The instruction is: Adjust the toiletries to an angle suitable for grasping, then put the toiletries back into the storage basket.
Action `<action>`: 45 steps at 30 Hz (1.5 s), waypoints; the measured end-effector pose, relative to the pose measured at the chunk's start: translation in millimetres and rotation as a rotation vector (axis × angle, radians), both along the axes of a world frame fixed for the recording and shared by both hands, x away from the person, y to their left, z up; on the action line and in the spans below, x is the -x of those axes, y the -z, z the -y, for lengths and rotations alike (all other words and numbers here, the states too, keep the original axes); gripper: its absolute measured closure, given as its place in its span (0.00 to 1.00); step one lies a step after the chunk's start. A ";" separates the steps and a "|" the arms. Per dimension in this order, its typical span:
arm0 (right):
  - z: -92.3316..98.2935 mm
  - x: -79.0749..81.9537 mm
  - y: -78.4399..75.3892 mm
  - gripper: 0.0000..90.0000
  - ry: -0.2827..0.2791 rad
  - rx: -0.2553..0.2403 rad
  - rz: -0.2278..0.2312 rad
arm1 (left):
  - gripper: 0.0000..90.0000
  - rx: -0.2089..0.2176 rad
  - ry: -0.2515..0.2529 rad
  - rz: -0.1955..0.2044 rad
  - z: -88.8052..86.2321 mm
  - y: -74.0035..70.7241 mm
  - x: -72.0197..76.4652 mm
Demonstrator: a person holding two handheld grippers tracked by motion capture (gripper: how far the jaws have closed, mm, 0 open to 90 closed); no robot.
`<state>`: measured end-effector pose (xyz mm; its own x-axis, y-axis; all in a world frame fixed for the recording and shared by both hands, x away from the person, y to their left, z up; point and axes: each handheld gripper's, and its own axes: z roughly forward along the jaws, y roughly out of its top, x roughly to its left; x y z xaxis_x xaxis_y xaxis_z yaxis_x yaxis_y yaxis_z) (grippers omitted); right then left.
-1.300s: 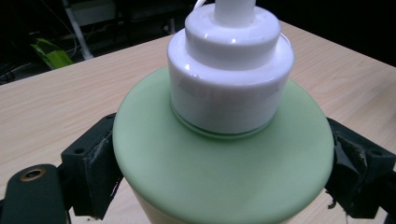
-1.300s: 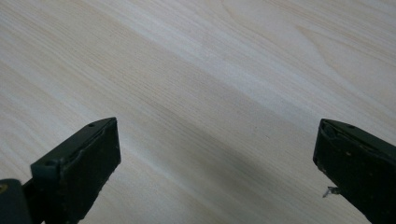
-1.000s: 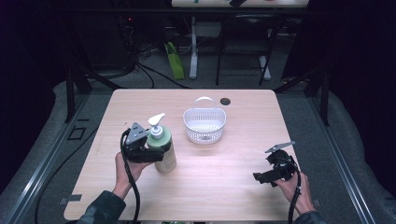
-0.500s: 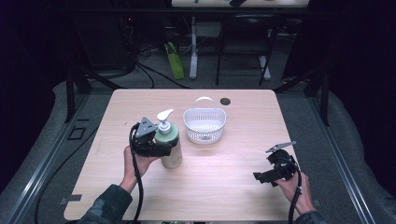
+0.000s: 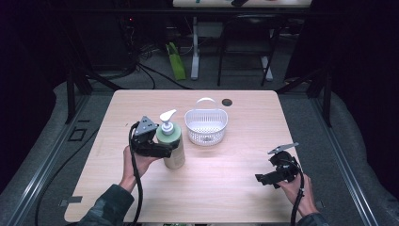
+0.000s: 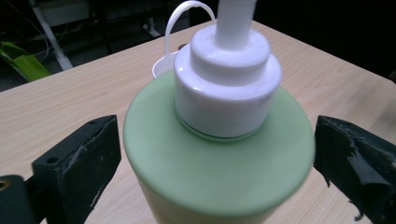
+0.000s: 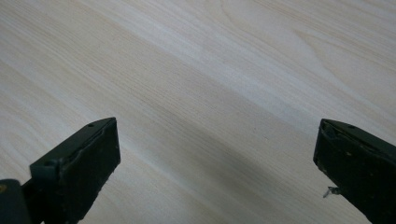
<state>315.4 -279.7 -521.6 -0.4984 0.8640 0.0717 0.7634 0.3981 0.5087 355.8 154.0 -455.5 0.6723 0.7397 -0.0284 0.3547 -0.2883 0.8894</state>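
Pale green, the pump bottle [image 5: 171, 143] stands upright on the desk [image 5: 235, 188] just left of the white basket [image 5: 206, 126]. The left gripper [image 6: 219, 154] has just been opening; its fingers [image 6: 79, 163] stand apart, flanking the bottle with small gaps. Backing straight away should avoid tipping it. The right gripper [image 5: 275, 174] rests with fingers apart over bare wood, well from the edges
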 end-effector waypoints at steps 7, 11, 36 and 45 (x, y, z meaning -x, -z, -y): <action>1.0 0.1 -0.3 0.00 0.000 -0.002 0.002 | 0.00 0.039 -0.011 0.035 -5.8 -11.9 7.7; 0.6 -1.0 0.5 0.00 0.002 -0.003 -0.002 | 0.00 0.066 -0.008 0.050 -7.2 -19.7 10.8; -3.2 -1.3 0.1 0.00 -0.011 -0.003 0.004 | 0.00 0.098 -0.066 0.087 1.7 -38.2 4.9; -1.1 -0.5 0.6 0.00 -0.015 -0.004 0.001 | 0.00 0.100 -0.083 0.095 10.1 -38.4 -4.8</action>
<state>315.9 -278.6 -522.2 -0.5117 0.8559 0.0747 0.7567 0.4077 0.5110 360.5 143.9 -417.0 0.6122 0.7895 -0.0434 0.2865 -0.1703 0.9428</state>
